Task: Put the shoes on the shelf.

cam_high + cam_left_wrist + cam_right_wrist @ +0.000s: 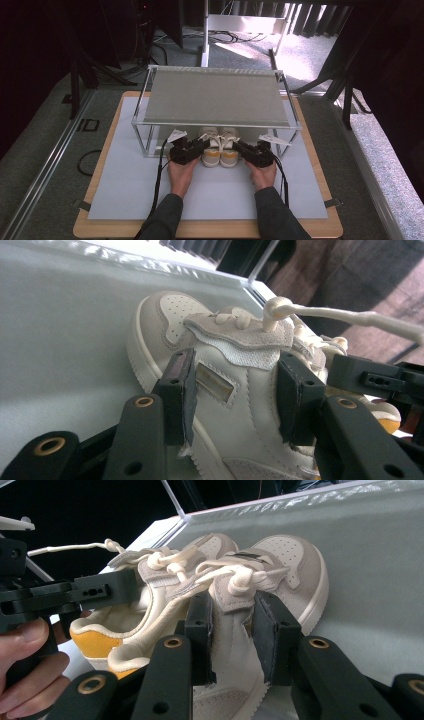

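Both hands at near worktop (125, 200) edge. Left hand-held gripper (235, 390) clamped across the left sneaker (220, 365); right hand-held gripper (232, 630) clamped on the right sneaker (280, 565). Pair sits side by side, touching, under front edge of the metal-framed shelf (215, 95).

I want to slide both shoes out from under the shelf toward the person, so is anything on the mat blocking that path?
Nothing visible does. The left gripper and right gripper each clamp a shoe at the shelf's open front edge, and the white mat toward the person lies bare apart from the hands.
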